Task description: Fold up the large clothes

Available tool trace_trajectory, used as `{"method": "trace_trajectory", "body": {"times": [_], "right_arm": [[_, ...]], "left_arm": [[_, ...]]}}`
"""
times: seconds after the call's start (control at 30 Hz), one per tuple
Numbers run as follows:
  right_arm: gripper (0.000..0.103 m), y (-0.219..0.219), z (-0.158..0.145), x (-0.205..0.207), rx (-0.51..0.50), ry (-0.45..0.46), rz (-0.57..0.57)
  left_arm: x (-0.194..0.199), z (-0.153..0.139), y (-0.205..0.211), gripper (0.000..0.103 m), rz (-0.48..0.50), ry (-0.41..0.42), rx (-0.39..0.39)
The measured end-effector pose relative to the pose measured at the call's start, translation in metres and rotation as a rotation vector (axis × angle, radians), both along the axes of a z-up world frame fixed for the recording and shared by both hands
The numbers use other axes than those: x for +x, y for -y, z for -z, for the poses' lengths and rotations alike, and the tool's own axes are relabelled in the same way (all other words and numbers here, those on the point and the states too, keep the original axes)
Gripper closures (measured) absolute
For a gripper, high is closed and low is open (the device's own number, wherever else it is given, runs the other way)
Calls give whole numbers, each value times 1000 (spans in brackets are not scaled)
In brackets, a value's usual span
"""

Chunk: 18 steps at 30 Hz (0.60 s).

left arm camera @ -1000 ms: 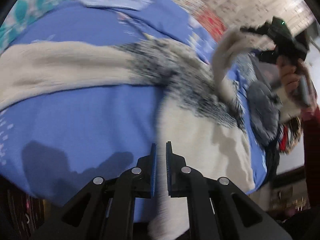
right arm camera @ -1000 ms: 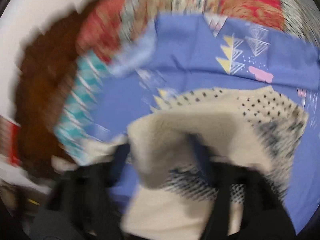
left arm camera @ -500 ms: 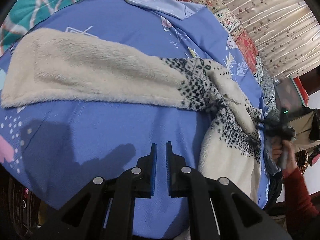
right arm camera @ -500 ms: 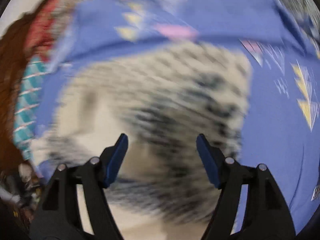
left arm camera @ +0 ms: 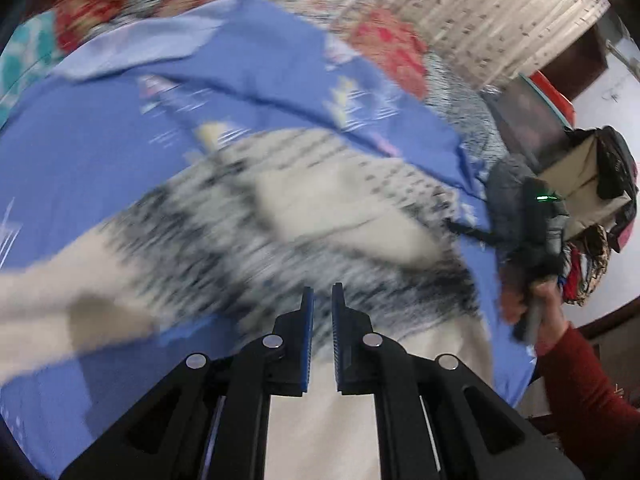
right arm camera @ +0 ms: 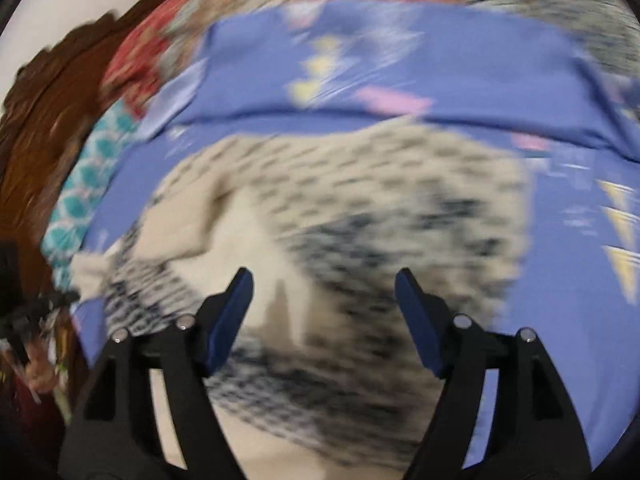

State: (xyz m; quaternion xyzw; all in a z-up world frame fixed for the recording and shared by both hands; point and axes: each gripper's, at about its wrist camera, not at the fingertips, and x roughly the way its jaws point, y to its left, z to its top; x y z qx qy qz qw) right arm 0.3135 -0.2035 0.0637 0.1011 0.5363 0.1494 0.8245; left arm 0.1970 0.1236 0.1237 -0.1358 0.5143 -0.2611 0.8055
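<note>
At the far left of the left wrist view, a cream fleece sleeve (left arm camera: 60,304) is seen stretched across the blue patterned bedsheet (left arm camera: 92,152), where a moment earlier it was laid out long and straight; it is now crossed by the blur of a swinging camera. Further right, the cream fleece sweater with a black knitted-look yoke pattern (left arm camera: 304,216) is spread over the middle of the sheet, and its other sleeve — carried up in the air by the right tool a second ago — is now laid flat across the chest as a pale fold (left arm camera: 340,208). One sleeve fold is therefore judged done, the left sleeve being left to bring in.

The left gripper (left arm camera: 322,304) is seen nearly closed, only a narrow slit between its blue pads and nothing between them, poised above the sweater's near body panel.

At the right edge, the right gripper (left arm camera: 532,236) is held in a hand with a dark red sleeve (left arm camera: 576,392), beside the sweater's right side. In its own view the right gripper (right arm camera: 324,284) is widening after release — the jaws are opening, with no cloth between them, only sweater (right arm camera: 360,216) lying below. Colourful bedding (right arm camera: 152,48) is heaped at the far side.
</note>
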Motion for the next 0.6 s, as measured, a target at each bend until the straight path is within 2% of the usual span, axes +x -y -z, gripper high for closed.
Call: {"method": "trace_trajectory", "body": {"times": [0.03,0.07,0.13,0.2,0.23,0.27,0.33,0.4,0.47,0.5,0.53,0.57,0.6], "right_arm": [[33,-13,4,8,23,-17,-28],[33,-27,10,18,99,-48,-42],[32,-39,24,33,275,-109,-2],[36,-53,35,47,349,-142,34],[67,-60,40,49,385,-153,31],[92,-69,45,46,455,-178,26],[93,-76,47,26,620,-191,51],[93,-89,44,-17,749,-206,31],[91,-110,41,-69,785,-224,-37],[90,-117,37,-87,754,-219,-73],[76,-129,36,-111,680,-211,-142],[51,-135,36,-125,615,-208,-187],[46,-137,33,-139,525,-185,-224]], "left_arm": [[4,-4,9,71,13,4,-25],[7,-5,15,71,16,0,-49],[12,0,15,71,-20,-29,-91],[14,12,8,71,-66,-85,-164],[14,20,1,71,-92,-122,-213],[12,24,-2,71,-102,-136,-235],[6,33,-13,71,-122,-155,-278],[-5,37,-23,69,-133,-149,-277],[-13,42,-31,66,-140,-149,-275],[-19,45,-36,63,-145,-151,-274],[-23,48,-40,61,-151,-155,-267],[-27,50,-43,58,-155,-160,-254],[-31,53,-46,56,-154,-160,-230]]}}
